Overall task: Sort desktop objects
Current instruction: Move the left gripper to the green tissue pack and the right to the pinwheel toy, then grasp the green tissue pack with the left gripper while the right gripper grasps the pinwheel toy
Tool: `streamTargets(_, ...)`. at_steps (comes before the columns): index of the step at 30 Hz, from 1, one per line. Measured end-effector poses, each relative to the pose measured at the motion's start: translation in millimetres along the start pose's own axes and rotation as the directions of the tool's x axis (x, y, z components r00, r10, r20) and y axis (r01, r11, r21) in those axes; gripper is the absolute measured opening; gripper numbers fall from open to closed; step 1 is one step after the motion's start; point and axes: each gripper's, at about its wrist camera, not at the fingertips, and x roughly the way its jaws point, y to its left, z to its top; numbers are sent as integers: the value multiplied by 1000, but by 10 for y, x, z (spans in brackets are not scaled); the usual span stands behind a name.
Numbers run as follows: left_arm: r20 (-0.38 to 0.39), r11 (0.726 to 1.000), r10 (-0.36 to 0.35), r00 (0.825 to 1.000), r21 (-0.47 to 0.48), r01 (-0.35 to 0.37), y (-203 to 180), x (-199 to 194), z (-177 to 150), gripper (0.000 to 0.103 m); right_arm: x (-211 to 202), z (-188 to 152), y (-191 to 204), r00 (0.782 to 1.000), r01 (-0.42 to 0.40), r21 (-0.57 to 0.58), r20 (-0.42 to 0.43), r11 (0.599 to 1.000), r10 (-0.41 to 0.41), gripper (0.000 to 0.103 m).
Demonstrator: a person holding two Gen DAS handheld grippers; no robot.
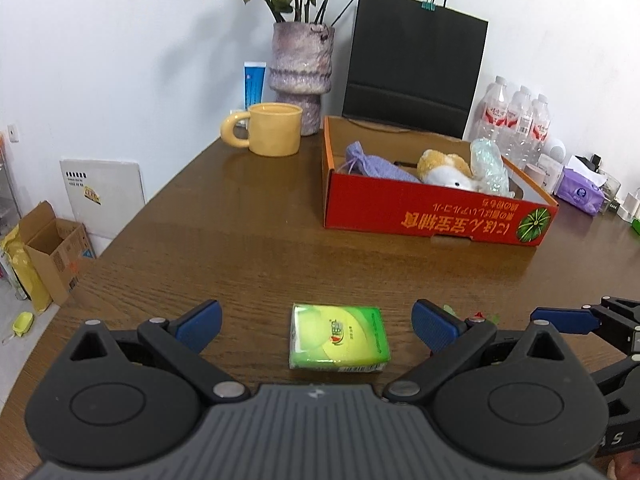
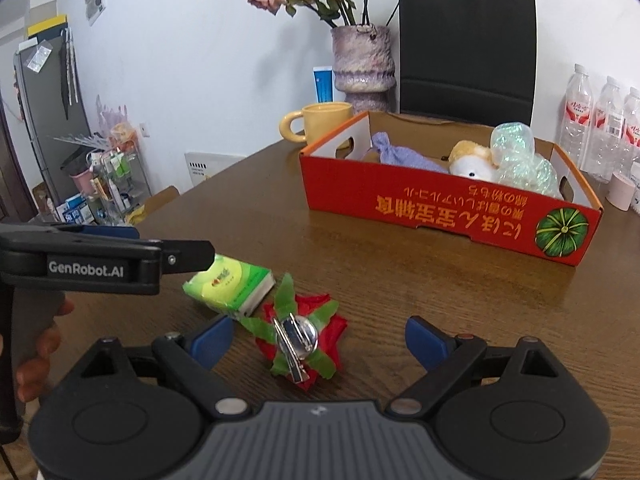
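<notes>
A: How are the grippers set?

B: Both are held low over the table [image 1: 248, 216], fingers spread wide and nothing pinched. The left gripper [image 1: 316, 322] is lined up on the tissue pack [image 1: 338, 336], which lies flat between its fingers. The right gripper [image 2: 320, 340] is lined up on the flower clip [image 2: 298, 338], which lies metal side up between its fingers.

A: Why one thing each?

B: It is judged that each tool has been squared to its own thing so that both could be closed on without crossing. The pack and the clip lie just beside each other, so the grippers are brought close; the left gripper is seen side-on in the right view.

A: And the box [image 1: 436, 216]?

B: It stands well apart, farther back. A pouch [image 1: 376, 164], a plush toy [image 1: 444, 170] and a bubble-wrap bundle [image 1: 488, 164] are seen inside, so it is taken as the place for sorted things. The pack and clip are outside it.
</notes>
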Motion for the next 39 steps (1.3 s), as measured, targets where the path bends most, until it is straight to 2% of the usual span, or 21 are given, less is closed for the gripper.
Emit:
streamTargets(19,-88,999,-36,995,4,36,-35,342,-80,103,214,-118,66,1000,17,-62,7,998,-17,91)
streamTargets(26,-112,999,-46,993,6,47,-55,432,-88,103,254,-133,61,1000,5,-61,18,998,-4,77)
streamTargets(32,-123,999,-50,991,8,51,-73,489,-99,103,282,-155,82,1000,3,-76,19,997,-2,71)
streamTargets(39,-126,999,-47,991,15,49,-84,526,-114,98,309,-178,104,1000,-7,-86,10,996,8,62)
